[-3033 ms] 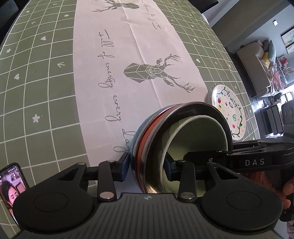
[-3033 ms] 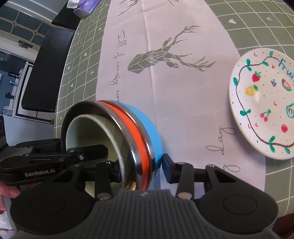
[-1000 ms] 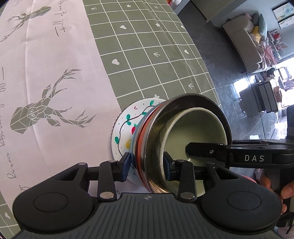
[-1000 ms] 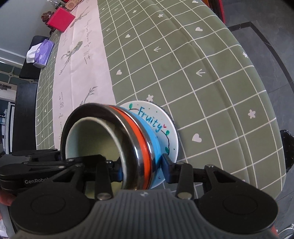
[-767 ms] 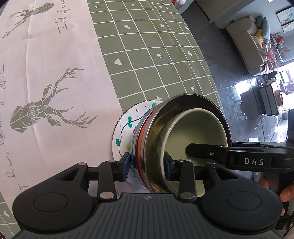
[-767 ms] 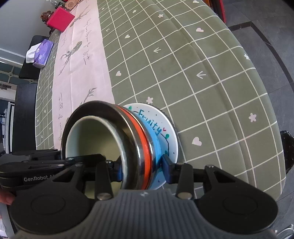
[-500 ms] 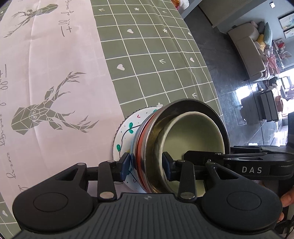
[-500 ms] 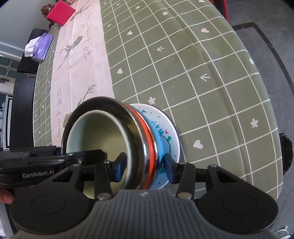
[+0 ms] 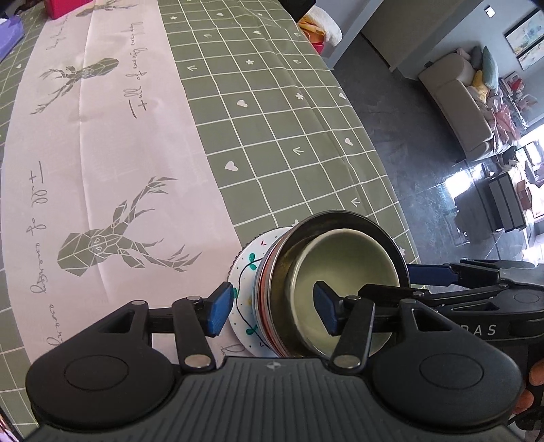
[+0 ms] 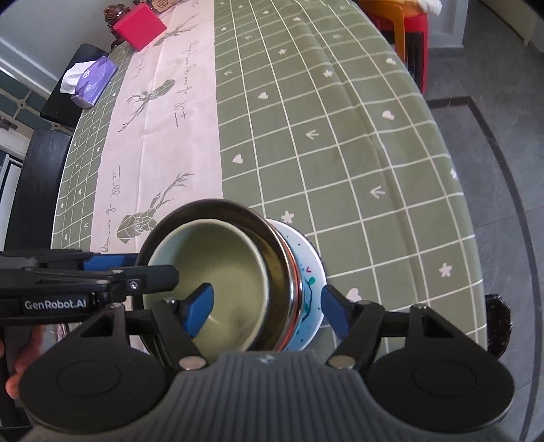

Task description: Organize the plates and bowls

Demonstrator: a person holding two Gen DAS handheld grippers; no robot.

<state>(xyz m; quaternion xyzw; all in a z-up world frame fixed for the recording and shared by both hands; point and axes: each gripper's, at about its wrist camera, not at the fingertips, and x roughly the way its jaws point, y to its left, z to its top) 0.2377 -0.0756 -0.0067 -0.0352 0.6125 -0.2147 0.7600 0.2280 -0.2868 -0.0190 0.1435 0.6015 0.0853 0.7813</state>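
Left wrist view. Bowl stack [image 9: 343, 289]: pale green bowl nested in a steel bowl, with orange and blue rims showing beneath, seated on the painted plate [image 9: 246, 292]. Plate lies on the green checked tablecloth [image 9: 289, 136], at the edge of the pale deer-print runner [image 9: 112, 170] and close to the table's near corner. Left gripper [image 9: 273, 311]: jaws opening, one blue pad outside the stack over the plate, the other inside the green bowl; neither pad presses the rims. Right gripper's arm enters from the right, one finger inside the bowl, one outside.

Right wrist view. Same stack [image 10: 221, 272] on the same plate [image 10: 307, 275]. Right gripper [image 10: 267, 309]: jaws opening, left pad inside the green bowl, right pad clear of the steel rim and over the plate; nothing gripped. Left gripper's branded arm crosses in from the left. Tissue box [image 10: 90, 81] and red box [image 10: 139, 25] stand far up the table.

Step in hand, as judged: release of the stack onto the plate. Next move calls for lifting both grippers straight out, inner fingers clearing the green bowl without tipping it.
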